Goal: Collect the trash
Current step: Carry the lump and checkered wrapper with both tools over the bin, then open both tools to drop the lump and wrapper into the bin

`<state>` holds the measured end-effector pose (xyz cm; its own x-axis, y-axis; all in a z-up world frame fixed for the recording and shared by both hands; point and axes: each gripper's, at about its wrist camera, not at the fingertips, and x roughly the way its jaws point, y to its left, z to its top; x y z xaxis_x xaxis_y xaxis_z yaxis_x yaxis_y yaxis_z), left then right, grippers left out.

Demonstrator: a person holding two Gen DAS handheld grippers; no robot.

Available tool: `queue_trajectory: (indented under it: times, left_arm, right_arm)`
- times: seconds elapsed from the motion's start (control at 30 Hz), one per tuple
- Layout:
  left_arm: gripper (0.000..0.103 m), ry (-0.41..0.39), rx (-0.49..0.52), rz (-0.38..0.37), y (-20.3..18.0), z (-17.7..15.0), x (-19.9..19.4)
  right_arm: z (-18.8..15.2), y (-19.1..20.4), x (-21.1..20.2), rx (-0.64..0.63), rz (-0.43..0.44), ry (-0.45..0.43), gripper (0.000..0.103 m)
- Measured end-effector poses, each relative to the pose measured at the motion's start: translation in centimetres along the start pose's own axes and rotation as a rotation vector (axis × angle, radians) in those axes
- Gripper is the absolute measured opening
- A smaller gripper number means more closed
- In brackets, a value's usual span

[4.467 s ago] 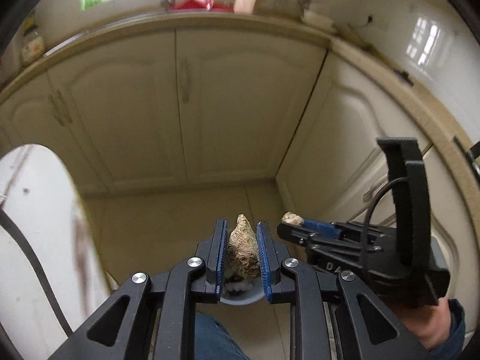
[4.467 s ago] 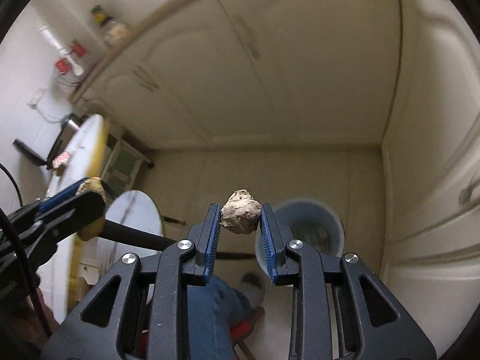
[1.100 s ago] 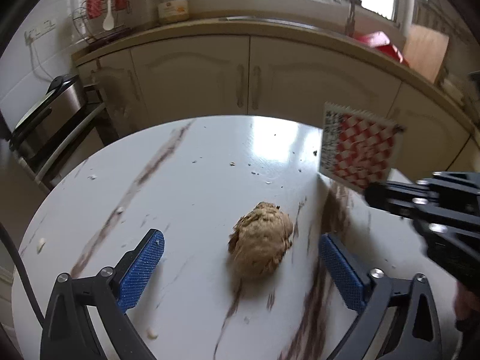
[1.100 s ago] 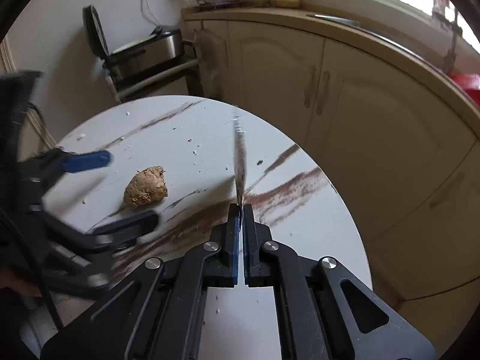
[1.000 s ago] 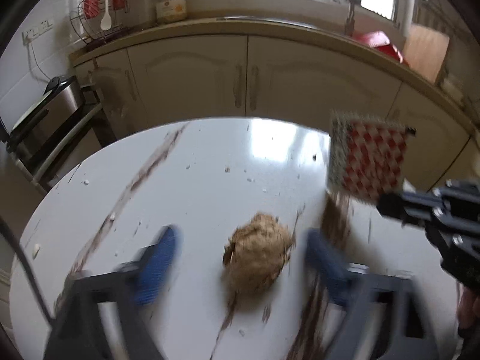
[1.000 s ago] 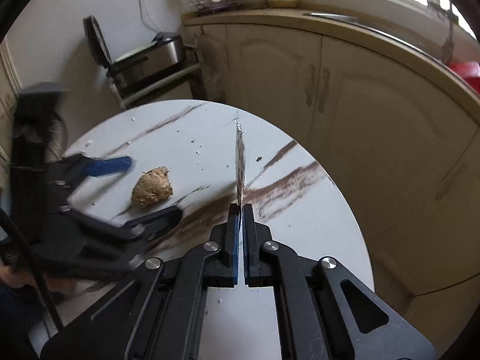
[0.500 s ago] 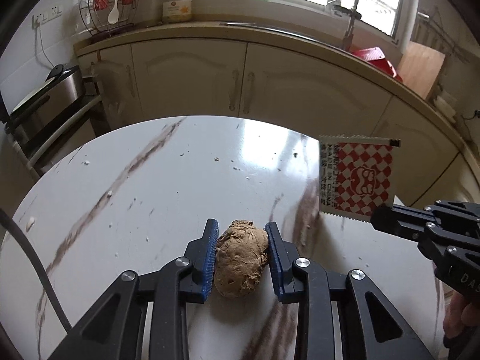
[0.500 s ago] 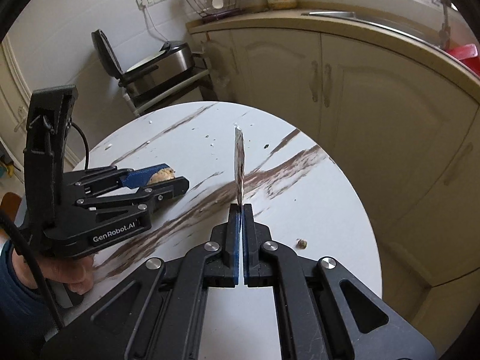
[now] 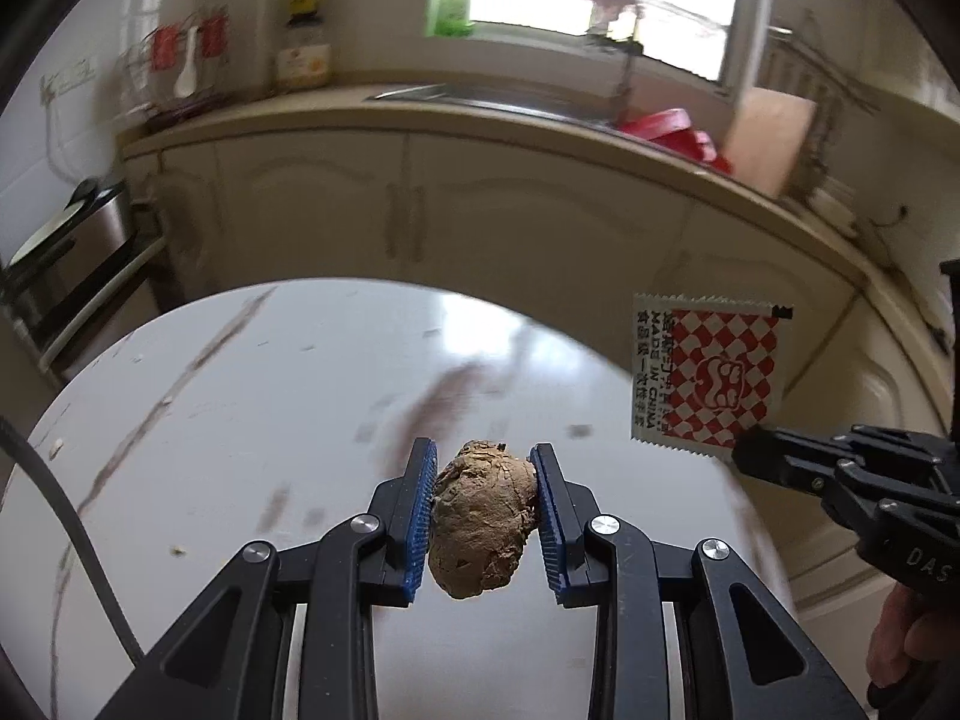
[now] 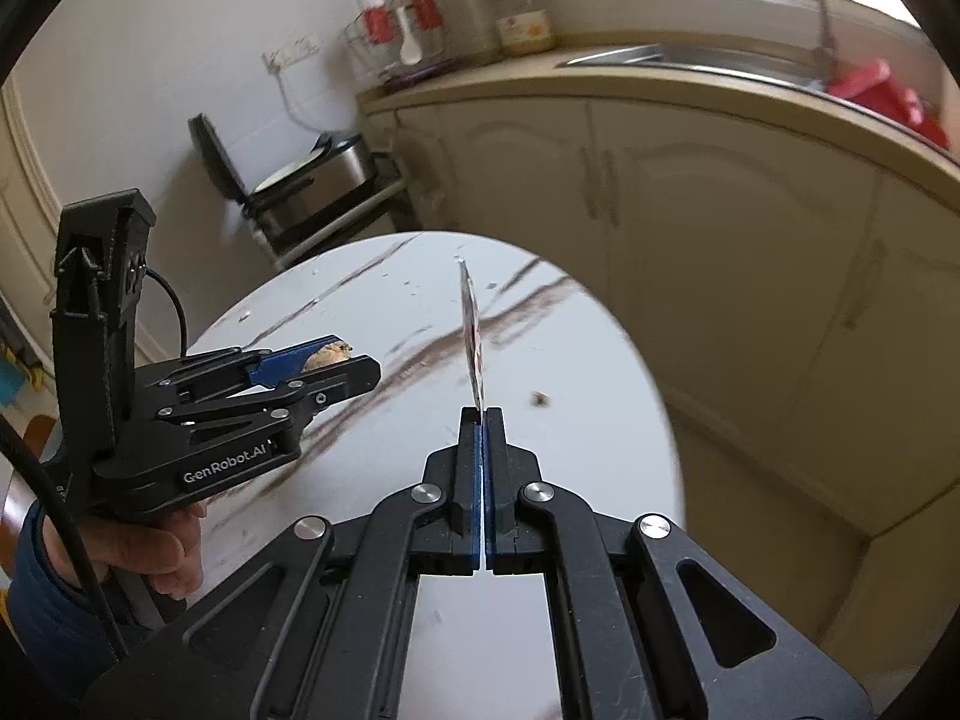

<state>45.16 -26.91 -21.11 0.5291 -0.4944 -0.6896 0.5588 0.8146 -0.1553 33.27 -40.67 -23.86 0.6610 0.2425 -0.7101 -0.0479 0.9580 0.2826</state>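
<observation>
Above the round table, the left gripper pinches a brown lump; the right gripper clamps a checked packet (2 pieces lifted). Binning remains; crumbs lie on the table.

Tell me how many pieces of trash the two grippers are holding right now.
2. A brown crumpled lump sits clamped in the left gripper; a red-and-white checkered packet is pinched in the right gripper.
</observation>
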Motion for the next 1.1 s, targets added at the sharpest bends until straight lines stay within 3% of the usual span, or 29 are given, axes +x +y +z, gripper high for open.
queue_trajectory:
  times: [0.23,0.47,0.63,0.93,0.97,1.03,1.07,1.1]
  left_arm:
    - [0.027,-0.022,0.104,-0.115,-9.6,-1.2,-2.0]
    - [0.027,0.038,0.213,-0.225,-18.5,-3.5,-0.6]
    - [0.027,0.14,0.252,-0.255,-22.1,-5.5,2.6]
    - [0.03,0.308,0.315,-0.196,-23.4,-6.3,8.6]
    - [0.033,0.317,0.317,-0.185,-23.4,-6.2,9.1]
    - [0.053,0.329,0.319,-0.17,-23.3,-6.3,9.5]
    - [0.066,0.322,0.314,-0.157,-23.1,-6.4,9.4]
    - [0.07,0.313,0.31,-0.153,-23.1,-6.3,9.4]
  right_arm:
    - [-4.2,-5.8,-8.3,0.101,-0.094,-0.072,0.001]
    - [-10.4,-12.6,-13.8,0.236,-0.201,-0.074,0.001]
    - [-14.9,-17.5,-13.4,0.337,-0.233,-0.012,0.001]
    - [-20.8,-24.6,-7.3,0.487,-0.236,0.152,0.002]
    - [-21.3,-25.3,-6.5,0.507,-0.234,0.17,0.005]
    - [-22.0,-26.0,-5.8,0.53,-0.24,0.187,0.008]
    - [-22.3,-26.4,-5.4,0.544,-0.241,0.196,0.023]
    - [-22.4,-26.6,-5.0,0.555,-0.242,0.199,0.036]
